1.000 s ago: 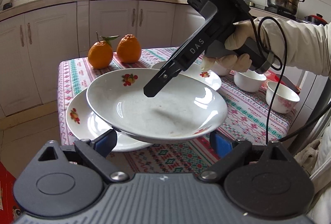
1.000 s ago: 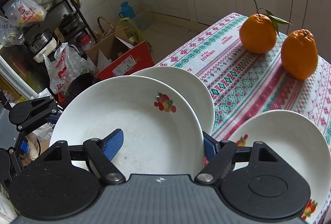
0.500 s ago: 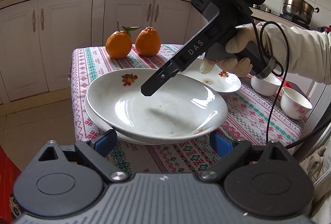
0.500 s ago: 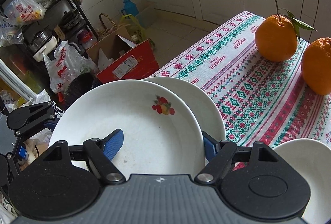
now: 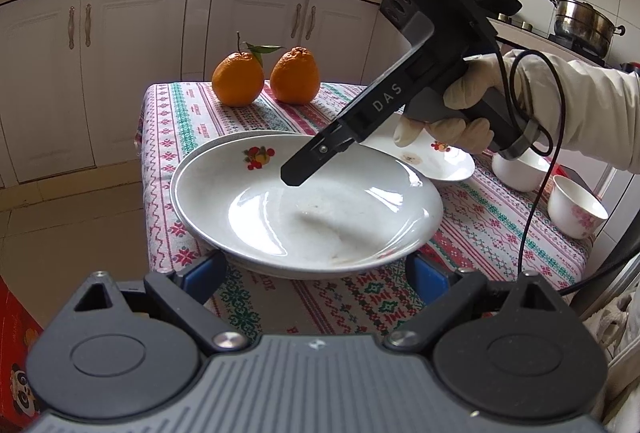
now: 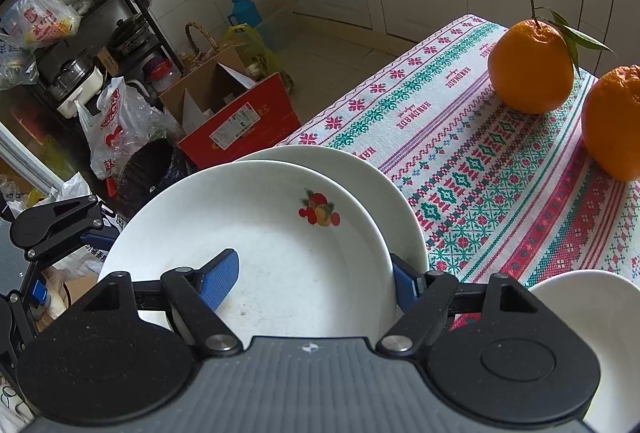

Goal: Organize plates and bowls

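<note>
A small table [image 5: 500, 233] under a red-and-green patterned cloth [image 6: 500, 161] stands in a tiled kitchen of cream cabinets. Two oranges [image 5: 238, 79] sit at its far edge. The cloth's woven lettering is too small to read; "DAS" marks the right gripper [image 6: 316, 279], whose blue pads pinch the near rim of a fruit-motif top plate [image 5: 308, 209] lying on a lower plate [image 6: 360, 169] at the table's front corner. The left gripper [image 5: 316, 273] stands spread, its fingers partly hidden beneath the plate's rim. A third plate [image 5: 444, 161] and two bowls [image 5: 576, 207] crowd the right edge, partly cut off
</note>
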A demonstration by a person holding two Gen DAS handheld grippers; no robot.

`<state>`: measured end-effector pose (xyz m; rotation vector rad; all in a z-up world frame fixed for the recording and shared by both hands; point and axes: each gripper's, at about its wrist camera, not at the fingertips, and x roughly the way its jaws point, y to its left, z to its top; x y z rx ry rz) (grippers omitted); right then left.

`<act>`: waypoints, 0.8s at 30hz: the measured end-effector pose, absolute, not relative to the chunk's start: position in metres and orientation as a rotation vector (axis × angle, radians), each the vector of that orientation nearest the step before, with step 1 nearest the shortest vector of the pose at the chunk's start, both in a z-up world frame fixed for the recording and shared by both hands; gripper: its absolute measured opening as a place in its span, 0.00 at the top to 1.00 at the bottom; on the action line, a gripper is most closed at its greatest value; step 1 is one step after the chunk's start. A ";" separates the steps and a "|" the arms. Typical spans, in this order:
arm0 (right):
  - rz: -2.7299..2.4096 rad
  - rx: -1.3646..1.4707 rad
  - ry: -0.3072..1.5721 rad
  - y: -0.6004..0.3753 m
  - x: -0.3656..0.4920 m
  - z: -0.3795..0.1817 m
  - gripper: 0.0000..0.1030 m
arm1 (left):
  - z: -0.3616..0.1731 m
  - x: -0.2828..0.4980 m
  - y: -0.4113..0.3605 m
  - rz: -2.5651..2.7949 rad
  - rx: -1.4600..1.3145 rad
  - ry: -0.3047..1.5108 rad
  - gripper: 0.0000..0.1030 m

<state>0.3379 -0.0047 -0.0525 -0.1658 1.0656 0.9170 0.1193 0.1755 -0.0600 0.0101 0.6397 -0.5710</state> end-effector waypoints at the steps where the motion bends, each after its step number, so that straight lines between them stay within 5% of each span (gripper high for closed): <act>1: 0.916 -0.170 1.065 -0.005 0.338 -0.053 0.19 | -0.060 0.119 0.175 -0.571 0.013 0.638 0.07; 24: 0.885 -0.137 1.050 -0.027 0.328 -0.039 0.19 | -0.064 0.124 0.175 -0.563 0.040 0.629 0.06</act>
